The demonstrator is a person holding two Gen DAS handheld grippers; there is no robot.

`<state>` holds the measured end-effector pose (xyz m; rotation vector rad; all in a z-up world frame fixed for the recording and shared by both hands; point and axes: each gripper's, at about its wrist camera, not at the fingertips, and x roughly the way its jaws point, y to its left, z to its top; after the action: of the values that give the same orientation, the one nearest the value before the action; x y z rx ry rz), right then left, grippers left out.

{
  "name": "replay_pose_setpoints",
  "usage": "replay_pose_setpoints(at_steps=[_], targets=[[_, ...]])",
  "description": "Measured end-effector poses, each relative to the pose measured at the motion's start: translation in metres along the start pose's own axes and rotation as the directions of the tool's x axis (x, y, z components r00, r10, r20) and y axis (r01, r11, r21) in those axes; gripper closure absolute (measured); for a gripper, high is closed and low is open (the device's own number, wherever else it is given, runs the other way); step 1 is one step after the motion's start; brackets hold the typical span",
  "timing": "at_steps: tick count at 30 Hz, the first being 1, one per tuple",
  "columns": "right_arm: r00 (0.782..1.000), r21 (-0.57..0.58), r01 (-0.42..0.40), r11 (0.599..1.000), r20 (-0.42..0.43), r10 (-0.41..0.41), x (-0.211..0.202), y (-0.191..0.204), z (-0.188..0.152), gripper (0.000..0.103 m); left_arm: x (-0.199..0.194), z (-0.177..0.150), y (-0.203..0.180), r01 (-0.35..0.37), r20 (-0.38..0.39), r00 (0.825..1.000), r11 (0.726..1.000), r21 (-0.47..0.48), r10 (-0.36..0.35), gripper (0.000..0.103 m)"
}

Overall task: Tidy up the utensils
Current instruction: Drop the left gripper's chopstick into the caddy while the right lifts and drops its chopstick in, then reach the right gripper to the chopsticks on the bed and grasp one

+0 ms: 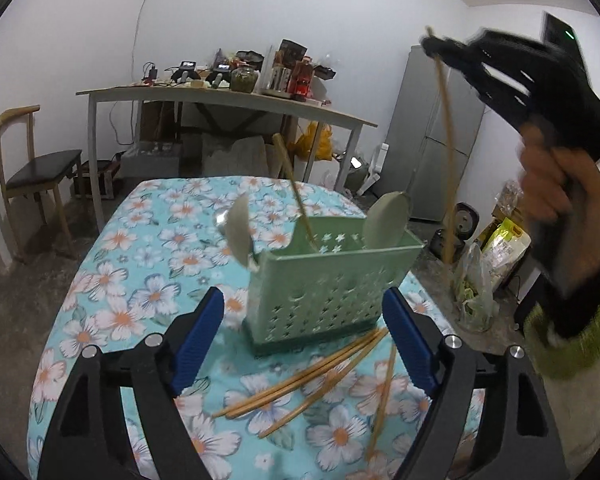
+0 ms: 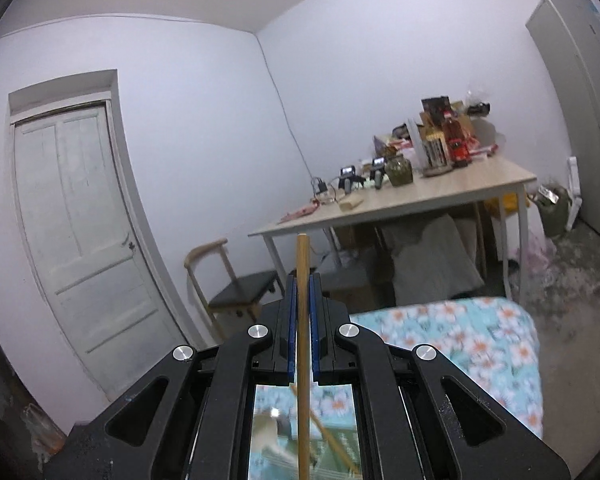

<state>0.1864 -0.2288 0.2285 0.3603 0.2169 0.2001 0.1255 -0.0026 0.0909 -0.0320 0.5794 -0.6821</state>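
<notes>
A pale green perforated utensil holder (image 1: 324, 280) stands on the floral tablecloth (image 1: 140, 264). It holds one chopstick (image 1: 296, 196) and a spoon (image 1: 386, 220); a second spoon (image 1: 240, 232) leans at its left corner. Several loose chopsticks (image 1: 312, 380) lie in front of the holder. My left gripper (image 1: 308, 344) is open, its blue pads on either side of the holder's base and clear of it. High at the right, my right gripper (image 1: 430, 46) is shut on a long chopstick (image 1: 446, 152) that hangs down. The right wrist view shows that gripper (image 2: 303, 280) clamping the chopstick (image 2: 302, 320).
A hand in a green sleeve (image 1: 568, 336) holds the right gripper's handle. Behind stand a cluttered wooden table (image 1: 228, 98), a chair (image 1: 36, 168) at left and a grey fridge (image 1: 436, 128). Bags (image 1: 500, 244) sit on the floor at right. A white door (image 2: 76, 216) is in the wall.
</notes>
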Motion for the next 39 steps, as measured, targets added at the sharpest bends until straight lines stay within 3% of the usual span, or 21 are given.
replay_pose_setpoints(at_steps=[10, 18, 22, 27, 33, 36, 39], targets=[[0.994, -0.075, 0.097, 0.992, 0.057, -0.093, 0.052, 0.012, -0.001, 0.099, 0.002, -0.005, 0.022, -0.030, -0.016, 0.999, 0.999, -0.009, 0.030, 0.023], [0.984, -0.158, 0.170, 0.973, -0.024, -0.176, 0.074, 0.010, -0.041, 0.098, 0.011, -0.008, 0.030, -0.021, -0.029, 0.999, 1.000, -0.020, 0.021, 0.023], [0.981, -0.150, 0.177, 0.973, -0.058, -0.188, 0.064, 0.006, -0.054, 0.096, 0.011, -0.007, 0.031, -0.019, -0.021, 1.000, 1.000, -0.018, 0.019, 0.023], [0.980, -0.099, 0.184, 0.978, -0.056, -0.190, 0.039, -0.001, -0.055, 0.085, 0.013, -0.007, 0.031, -0.012, -0.026, 1.000, 1.000, -0.018, 0.012, 0.023], [0.975, -0.027, 0.210, 0.977, -0.068, -0.212, -0.010, -0.011, -0.054, 0.081, 0.012, -0.008, 0.031, 0.004, -0.024, 1.000, 1.000, -0.007, -0.004, 0.023], [0.959, 0.010, 0.263, 0.965, -0.109, -0.260, -0.037, -0.019, -0.063, 0.072, 0.014, -0.011, 0.032, 0.011, -0.033, 0.999, 1.000, -0.013, -0.012, 0.023], [0.933, 0.094, 0.310, 0.946, -0.223, -0.283, -0.057, -0.032, -0.091, 0.071, 0.019, -0.017, 0.038, 0.015, -0.067, 0.998, 0.999, -0.032, -0.017, 0.023]])
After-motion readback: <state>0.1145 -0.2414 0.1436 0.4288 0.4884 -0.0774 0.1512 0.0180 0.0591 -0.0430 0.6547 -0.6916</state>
